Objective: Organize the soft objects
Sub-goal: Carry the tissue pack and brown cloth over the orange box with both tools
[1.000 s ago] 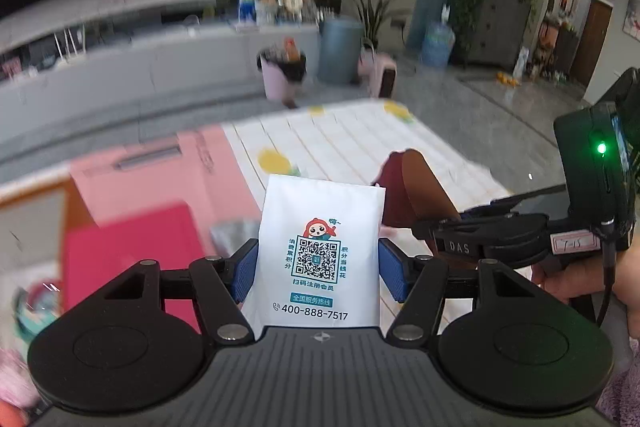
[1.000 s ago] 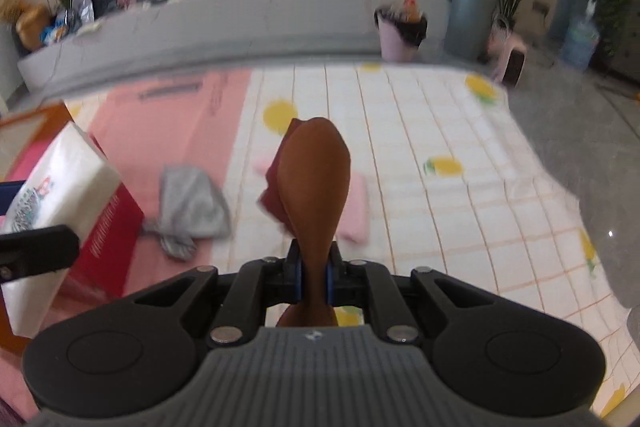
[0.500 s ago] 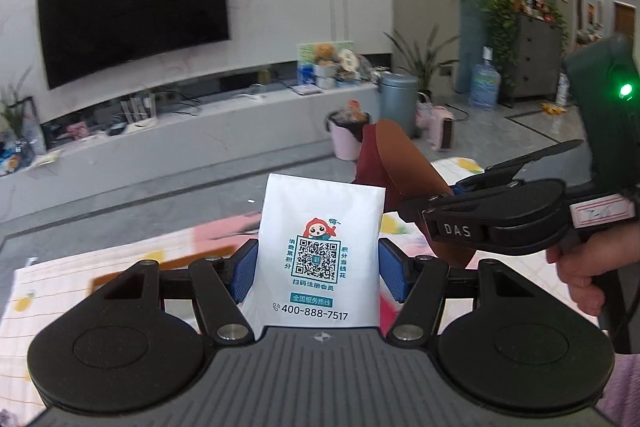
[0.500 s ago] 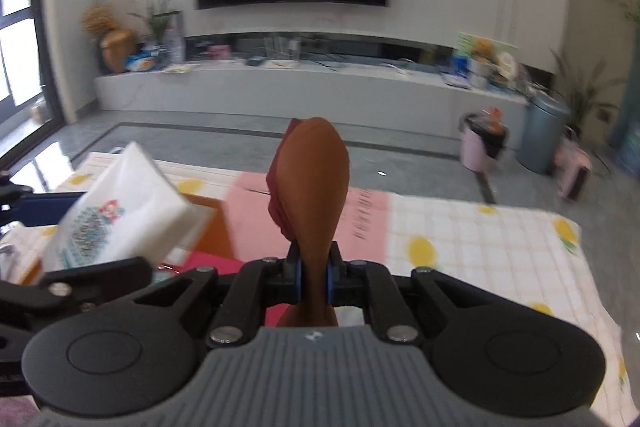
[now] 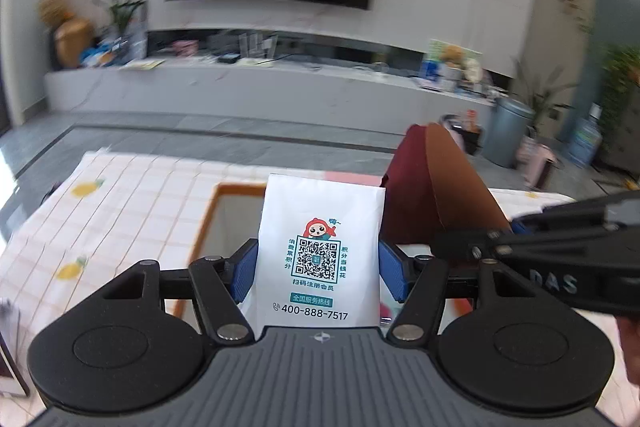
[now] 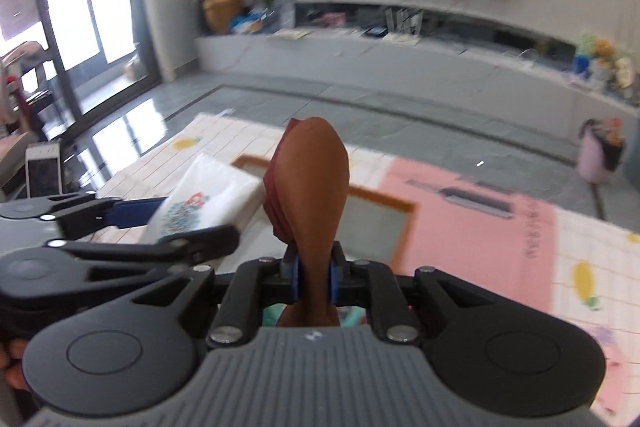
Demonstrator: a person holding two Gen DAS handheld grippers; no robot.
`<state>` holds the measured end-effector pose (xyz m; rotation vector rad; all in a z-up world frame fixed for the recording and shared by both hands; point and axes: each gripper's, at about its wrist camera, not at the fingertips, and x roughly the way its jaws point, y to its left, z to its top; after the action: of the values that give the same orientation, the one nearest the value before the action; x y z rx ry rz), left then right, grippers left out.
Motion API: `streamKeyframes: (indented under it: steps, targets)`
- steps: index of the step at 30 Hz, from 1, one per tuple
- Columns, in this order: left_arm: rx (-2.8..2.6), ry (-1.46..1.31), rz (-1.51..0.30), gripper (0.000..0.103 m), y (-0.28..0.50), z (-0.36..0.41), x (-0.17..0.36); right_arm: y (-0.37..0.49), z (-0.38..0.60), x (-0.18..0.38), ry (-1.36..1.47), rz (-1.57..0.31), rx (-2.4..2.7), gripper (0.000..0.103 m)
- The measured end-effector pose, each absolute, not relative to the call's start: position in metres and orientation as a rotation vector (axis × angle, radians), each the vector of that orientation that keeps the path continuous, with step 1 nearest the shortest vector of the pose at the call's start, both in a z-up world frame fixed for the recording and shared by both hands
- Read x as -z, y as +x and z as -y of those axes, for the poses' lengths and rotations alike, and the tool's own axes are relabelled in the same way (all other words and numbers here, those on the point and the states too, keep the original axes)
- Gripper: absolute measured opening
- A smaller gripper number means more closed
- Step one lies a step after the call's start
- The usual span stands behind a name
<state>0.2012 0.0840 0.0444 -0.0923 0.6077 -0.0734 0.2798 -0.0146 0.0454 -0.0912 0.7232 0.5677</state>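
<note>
My left gripper point(image 5: 319, 269) is shut on a white tissue pack point(image 5: 320, 219) printed with a QR code and a cartoon, its blue pads pressing both sides. Just to its right, my right gripper point(image 6: 313, 277) pinches a brown and maroon soft pouch point(image 6: 312, 179) that stands up from its blue pads; its jaws are opening slightly, with the pouch still between them. In the left wrist view the pouch point(image 5: 440, 195) shows beside the pack. Below both lies an orange-rimmed box point(image 5: 216, 203), also seen past the pouch point(image 6: 404, 219). The pack point(image 6: 208, 199) is at the left of the right wrist view.
A checked mat with lemon prints point(image 5: 120, 211) and a pink mat point(image 6: 480, 219) cover the floor. A long white TV bench point(image 5: 280, 87) runs along the far wall. A pink bin point(image 6: 596, 155) and grey bin point(image 5: 510, 131) stand at the right. A phone point(image 6: 42, 169) sits far left.
Both grippers have swung left together with their loads. The view has passed from the mats to the orange-rimmed box, which now lies under them. The right pads have parted a little.
</note>
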Motion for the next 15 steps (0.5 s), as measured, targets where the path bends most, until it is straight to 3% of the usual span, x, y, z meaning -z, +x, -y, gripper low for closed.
streamKeyframes:
  steps: [15]
  targets:
    - [-0.118, -0.185, -0.735, 0.072, 0.239, -0.129, 0.004, 0.346, -0.045, 0.023, -0.467, -0.925, -0.569, 0.012]
